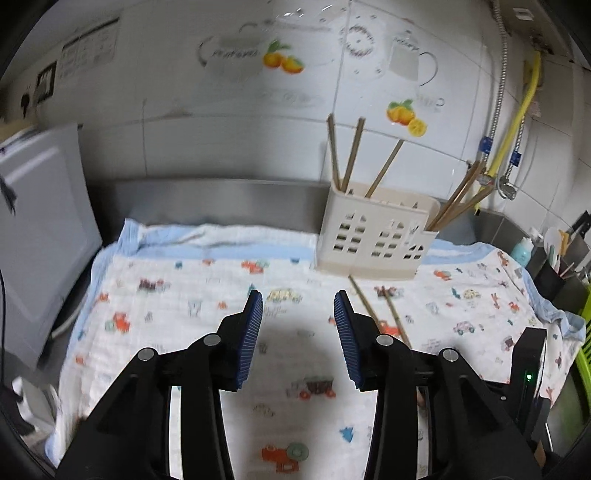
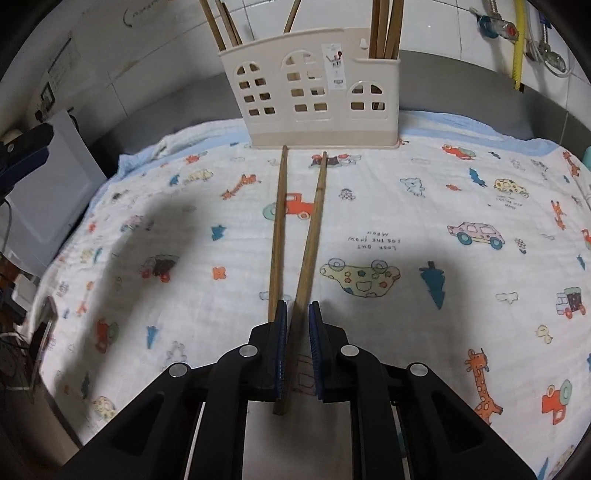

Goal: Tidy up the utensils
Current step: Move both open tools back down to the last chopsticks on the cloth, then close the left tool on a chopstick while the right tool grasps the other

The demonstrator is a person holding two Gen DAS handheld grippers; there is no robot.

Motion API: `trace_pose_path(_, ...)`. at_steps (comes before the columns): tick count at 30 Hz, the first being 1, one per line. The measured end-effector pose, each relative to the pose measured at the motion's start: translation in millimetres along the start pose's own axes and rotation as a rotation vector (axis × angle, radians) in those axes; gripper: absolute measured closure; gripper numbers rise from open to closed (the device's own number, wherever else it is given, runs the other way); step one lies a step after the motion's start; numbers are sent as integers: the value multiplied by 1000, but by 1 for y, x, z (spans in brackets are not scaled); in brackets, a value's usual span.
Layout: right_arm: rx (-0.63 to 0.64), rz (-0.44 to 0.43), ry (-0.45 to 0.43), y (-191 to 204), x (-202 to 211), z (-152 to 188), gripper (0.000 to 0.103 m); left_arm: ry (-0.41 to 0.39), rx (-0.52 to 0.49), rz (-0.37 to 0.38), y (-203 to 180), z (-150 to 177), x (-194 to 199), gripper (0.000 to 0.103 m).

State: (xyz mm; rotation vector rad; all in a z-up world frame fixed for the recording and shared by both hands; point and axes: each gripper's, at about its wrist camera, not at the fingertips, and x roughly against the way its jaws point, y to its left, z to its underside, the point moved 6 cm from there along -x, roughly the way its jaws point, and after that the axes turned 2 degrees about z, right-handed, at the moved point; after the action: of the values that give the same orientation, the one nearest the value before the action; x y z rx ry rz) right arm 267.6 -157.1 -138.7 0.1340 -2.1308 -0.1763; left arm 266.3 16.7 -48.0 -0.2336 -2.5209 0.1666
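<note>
The right claw (image 2: 297, 314) is nearly closed around the near end of one chopstick (image 2: 308, 251); a second (image 2: 277, 236) lies just left. Both reach toward the far holder (image 2: 314, 92). The left claw (image 1: 298, 306) is held wide, empty, above the cloth (image 1: 166, 295).

both wrist views face the holder (image 1: 375, 230) low.

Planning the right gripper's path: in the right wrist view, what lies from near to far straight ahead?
right gripper → two loose chopsticks on the printed cloth → cream utensil holder with upright chopsticks → tiled wall.
</note>
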Motion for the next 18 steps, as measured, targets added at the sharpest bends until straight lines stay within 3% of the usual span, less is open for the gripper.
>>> trace_pose_path(9,36,43,-9,1,-2,2,95,50,41,0,3,22,-11,62)
trace_pose_path(18,13,45,-27,-19,15,10,96,123,38,39,-30,51,-26,62)
